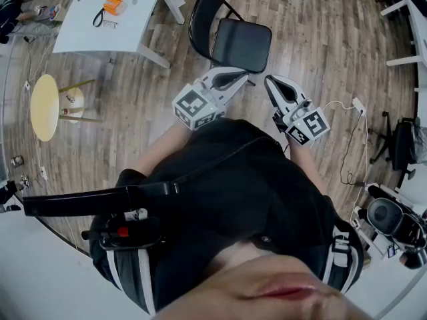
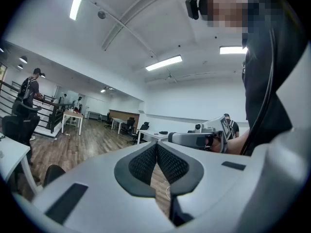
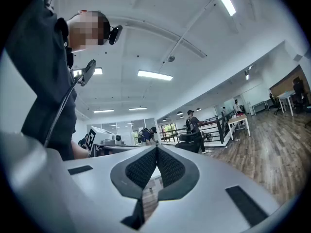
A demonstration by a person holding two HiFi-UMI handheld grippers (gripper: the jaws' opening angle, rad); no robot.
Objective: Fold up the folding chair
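Person: a black top (image 1: pixel 220 192) fills the bottom of the head view, and both forearms reach forward from it.
Left gripper (image 1: pixel 241 79): held level in front of the body. In its own view (image 2: pixel 157 149) the two dark ribbed pads are clenched flat against each other with nothing between them.
Right gripper (image 1: pixel 271 84): beside the left one and close to it, also level. In its own view (image 3: pixel 156 154) the pads are pressed together and empty.
Folding chair (image 1: pixel 240 44): black, standing open on the wooden floor (image 1: pixel 133 112) just beyond both gripper tips. The seat is down and its near edge faces the grippers, with the looped backrest on the far left side. Whether the left tip touches the seat's near corner cannot be told.
White cable (image 1: pixel 347 145): lies in loops on the floor to the right of the right gripper.
Round yellow table (image 1: pixel 45 107): stands on the floor to the left, well apart from the chair.
Desk (image 1: pixel 87 19): white, beyond the yellow table and left of the chair.
Orange item (image 1: pixel 113 5): rests on the desk about midway between its left and right edges, with a black strap (image 1: pixel 100 17) beside it.
Office chair (image 1: pixel 400 145): dark, at the floor's right edge.
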